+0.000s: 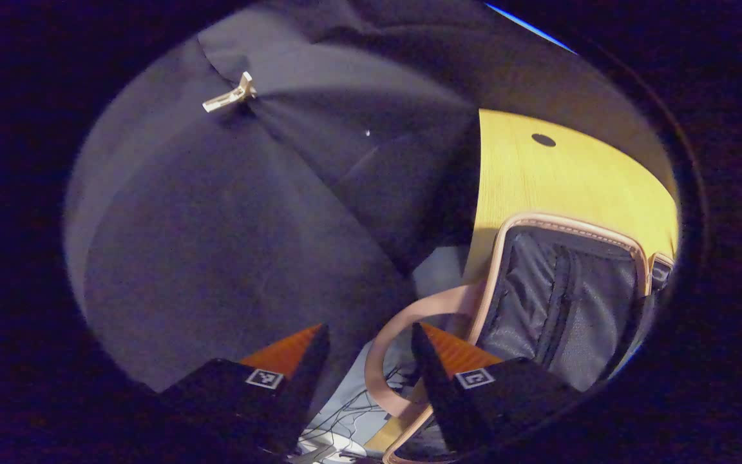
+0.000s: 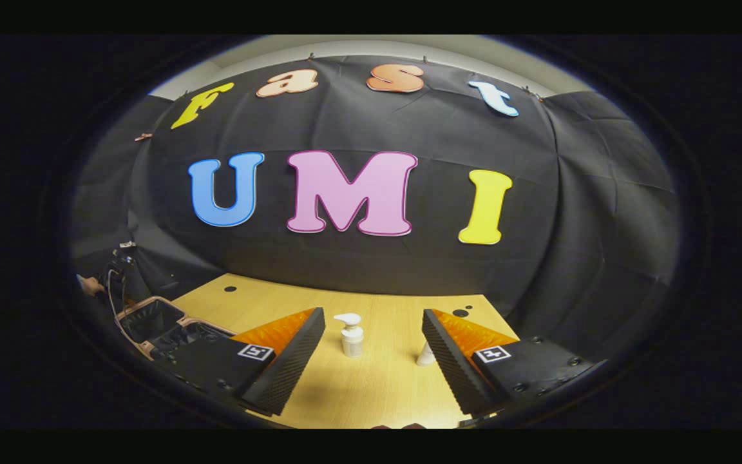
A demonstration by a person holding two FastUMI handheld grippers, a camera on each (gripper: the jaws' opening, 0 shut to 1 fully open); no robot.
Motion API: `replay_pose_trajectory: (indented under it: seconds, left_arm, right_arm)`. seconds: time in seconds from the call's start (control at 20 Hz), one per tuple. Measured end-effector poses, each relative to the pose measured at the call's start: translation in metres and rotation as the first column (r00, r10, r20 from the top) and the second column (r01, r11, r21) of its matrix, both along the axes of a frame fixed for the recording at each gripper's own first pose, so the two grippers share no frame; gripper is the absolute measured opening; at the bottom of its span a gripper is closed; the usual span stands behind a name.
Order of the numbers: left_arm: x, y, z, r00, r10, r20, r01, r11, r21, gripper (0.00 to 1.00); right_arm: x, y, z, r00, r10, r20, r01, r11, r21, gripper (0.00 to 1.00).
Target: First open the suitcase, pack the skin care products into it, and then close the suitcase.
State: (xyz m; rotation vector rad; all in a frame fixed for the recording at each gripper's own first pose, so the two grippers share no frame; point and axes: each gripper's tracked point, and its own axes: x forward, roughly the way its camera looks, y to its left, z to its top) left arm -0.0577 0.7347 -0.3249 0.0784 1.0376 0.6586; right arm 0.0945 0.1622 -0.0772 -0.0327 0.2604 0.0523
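In the left gripper view the open suitcase (image 1: pixel 564 303) lies on the yellow table (image 1: pixel 558 174), showing black lining and a pink rim. Its pink handle loop (image 1: pixel 390 341) hangs past the table's edge, just beyond my left gripper (image 1: pixel 370 327), which is open and holds nothing. In the right gripper view a white pump bottle (image 2: pixel 350 335) stands on the table (image 2: pixel 371 386), ahead of my open right gripper (image 2: pixel 372 314). A second small white container (image 2: pixel 425 354) is partly hidden behind the right finger. The suitcase (image 2: pixel 152 319) sits open at the far left.
A hand (image 2: pixel 91 285) holds the other gripper beyond the suitcase at the far left. Black cloth walls close the booth, one with a metal clip (image 1: pixel 229 96). Cables (image 1: pixel 345 419) lie on the floor below the table's edge. The table has round holes (image 1: pixel 543 140).
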Motion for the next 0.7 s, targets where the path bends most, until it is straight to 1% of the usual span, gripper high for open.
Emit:
replay_pose_trajectory:
  seconds: [0.05, 0.1, 0.2, 0.25, 0.3, 0.35, 0.4, 0.5, 0.55, 0.6, 0.65, 0.7]
  left_arm:
    - [0.009, -0.001, 0.025, 0.998, -0.018, 0.06, 0.013, 0.996, 0.085, 0.88]
    - [0.023, -0.018, 0.043, 0.989, -0.058, 0.138, 0.042, 0.993, 0.114, 0.97]
    - [0.051, -0.072, 0.082, 0.95, -0.172, 0.261, 0.146, 0.983, 0.114, 0.97]
    - [0.061, -0.103, 0.105, 0.924, -0.222, 0.31, 0.194, 0.974, 0.118, 0.97]
    - [0.073, -0.144, 0.122, 0.889, -0.276, 0.365, 0.264, 0.961, 0.083, 0.98]
    - [0.086, -0.193, 0.133, 0.854, -0.323, 0.407, 0.346, 0.938, 0.018, 0.98]
    - [0.097, -0.241, 0.144, 0.817, -0.36, 0.45, 0.421, 0.906, -0.039, 0.98]
    - [0.113, -0.334, 0.154, 0.738, -0.416, 0.531, 0.555, 0.822, -0.128, 0.98]
    - [0.119, -0.384, 0.158, 0.695, -0.45, 0.56, 0.616, 0.775, -0.141, 0.98]
    - [0.125, -0.429, 0.162, 0.66, -0.484, 0.575, 0.664, 0.733, -0.145, 0.98]
    - [0.13, -0.467, 0.164, 0.616, -0.525, 0.587, 0.714, 0.687, -0.136, 0.98]
    - [0.135, -0.495, 0.161, 0.581, -0.559, 0.591, 0.759, 0.634, -0.146, 0.98]
  right_arm:
    - [-0.002, -0.003, -0.003, 1.0, -0.003, -0.004, 0.003, 1.0, -0.005, 0.97]
    - [-0.001, -0.005, -0.004, 1.0, -0.003, -0.005, 0.003, 1.0, -0.01, 0.97]
    - [0.003, -0.011, -0.006, 1.0, -0.006, 0.004, 0.007, 1.0, -0.025, 0.97]
    - [0.006, -0.015, -0.009, 1.0, -0.012, 0.005, 0.012, 0.999, -0.029, 0.96]
    - [0.008, -0.02, -0.014, 1.0, -0.019, 0.002, 0.019, 0.999, -0.03, 0.97]
    - [0.01, -0.022, -0.02, 1.0, -0.022, -0.009, 0.022, 0.999, -0.024, 0.97]
    - [0.01, -0.025, -0.028, 0.999, -0.022, -0.034, 0.021, 1.0, -0.011, 0.97]
    - [0.011, -0.031, -0.036, 0.999, -0.019, -0.046, 0.02, 1.0, 0.003, 0.97]
    - [0.013, -0.038, -0.04, 0.998, -0.026, -0.05, 0.026, 1.0, -0.006, 0.97]
    - [0.015, -0.047, -0.046, 0.998, -0.037, -0.056, 0.036, 0.999, -0.017, 0.97]
    - [0.016, -0.054, -0.052, 0.997, -0.042, -0.068, 0.04, 0.999, -0.02, 0.97]
    - [0.018, -0.062, -0.059, 0.996, -0.046, -0.077, 0.045, 0.999, -0.012, 0.97]
